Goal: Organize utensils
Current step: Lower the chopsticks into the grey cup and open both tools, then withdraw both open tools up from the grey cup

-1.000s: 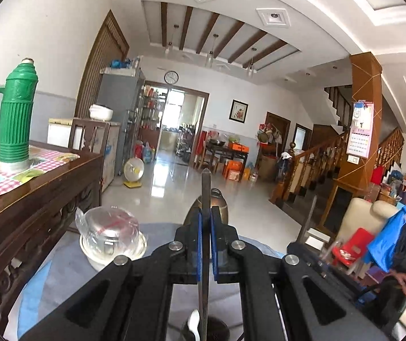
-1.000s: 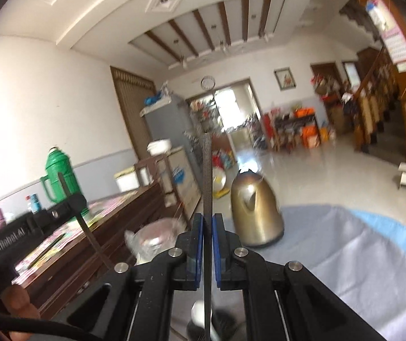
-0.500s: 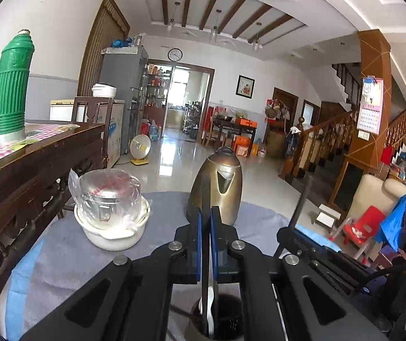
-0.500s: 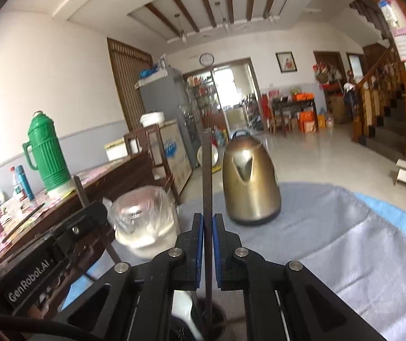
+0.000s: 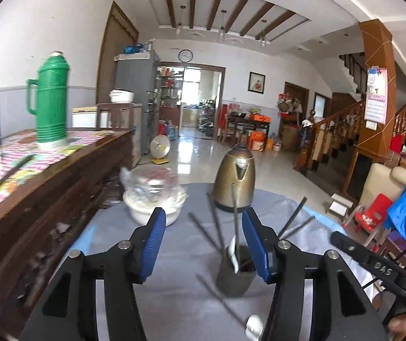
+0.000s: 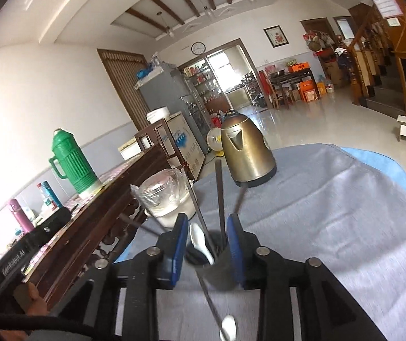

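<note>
Your left gripper (image 5: 203, 238) stands with its blue-padded jaws wide apart and nothing between the pads. The dark cylindrical utensil cup (image 5: 235, 272) sits just ahead of it, close against the inner face of the right-hand jaw, holding dark slender chopsticks (image 5: 235, 216) and a white ceramic spoon (image 5: 232, 251). Your right gripper (image 6: 207, 238) is also parted, its jaws flanking the same cup (image 6: 217, 267) with chopsticks (image 6: 220, 196) rising between them; no pad visibly presses on anything.

Ahead of both grippers, the grey cloth-covered round table (image 6: 331, 213) offers bare surface to the right as far as its curved edge. To the left, the dark carved wooden sideboard (image 5: 60, 187) stands close beside the table. The brass-coloured electric kettle (image 5: 235, 183) and the white bowl with a plastic-wrapped glass lid (image 5: 154, 199) stand beyond the cup.

Only the left view shows two further chopsticks (image 5: 295, 221) beside the right gripper's body. A loose chopstick (image 6: 210, 298) and a second white spoon (image 6: 228, 326) lie nearest you, between the jaws.
</note>
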The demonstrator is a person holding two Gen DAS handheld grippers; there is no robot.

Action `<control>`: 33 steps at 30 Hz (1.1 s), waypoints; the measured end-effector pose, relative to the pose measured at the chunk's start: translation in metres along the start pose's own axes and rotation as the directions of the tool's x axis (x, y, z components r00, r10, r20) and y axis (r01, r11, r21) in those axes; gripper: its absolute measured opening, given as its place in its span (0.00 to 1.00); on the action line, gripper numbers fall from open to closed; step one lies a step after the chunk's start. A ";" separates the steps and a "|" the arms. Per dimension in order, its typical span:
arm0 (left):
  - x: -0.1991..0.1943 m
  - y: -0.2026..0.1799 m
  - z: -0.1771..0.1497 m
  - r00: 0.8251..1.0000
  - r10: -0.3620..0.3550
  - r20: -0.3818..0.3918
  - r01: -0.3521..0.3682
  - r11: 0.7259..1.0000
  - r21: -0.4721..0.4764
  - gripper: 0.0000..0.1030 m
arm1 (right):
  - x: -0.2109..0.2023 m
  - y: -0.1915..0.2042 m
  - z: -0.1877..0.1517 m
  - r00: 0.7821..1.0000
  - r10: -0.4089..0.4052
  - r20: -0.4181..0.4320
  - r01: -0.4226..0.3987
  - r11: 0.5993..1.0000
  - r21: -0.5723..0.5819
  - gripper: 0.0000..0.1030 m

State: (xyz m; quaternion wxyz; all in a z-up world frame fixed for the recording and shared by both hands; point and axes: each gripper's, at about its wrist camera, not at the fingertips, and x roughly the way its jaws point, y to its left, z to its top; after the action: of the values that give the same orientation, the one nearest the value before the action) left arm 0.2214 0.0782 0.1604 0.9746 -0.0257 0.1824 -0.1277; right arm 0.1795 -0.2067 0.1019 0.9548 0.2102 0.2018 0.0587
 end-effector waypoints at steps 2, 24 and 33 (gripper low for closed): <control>-0.025 0.003 0.000 1.000 0.007 0.004 -0.007 1.000 0.014 0.56 | -0.020 0.002 -0.008 1.000 0.000 0.000 0.000 1.000 -0.009 0.32; -0.088 -0.042 0.018 0.997 0.075 -0.020 -0.074 0.996 0.041 0.60 | -0.083 -0.001 -0.029 0.988 0.157 -0.003 -0.157 0.987 0.044 0.33; -0.098 -0.073 0.011 0.997 0.059 -0.044 -0.056 0.996 0.075 0.60 | -0.106 -0.022 -0.026 0.986 0.164 0.024 -0.165 0.982 0.097 0.33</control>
State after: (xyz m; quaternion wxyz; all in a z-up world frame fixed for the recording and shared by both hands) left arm 0.1192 0.0330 0.2122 0.9736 0.0184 0.2006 -0.1069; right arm 0.0732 -0.2381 0.1092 0.9367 0.2734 0.1790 0.1257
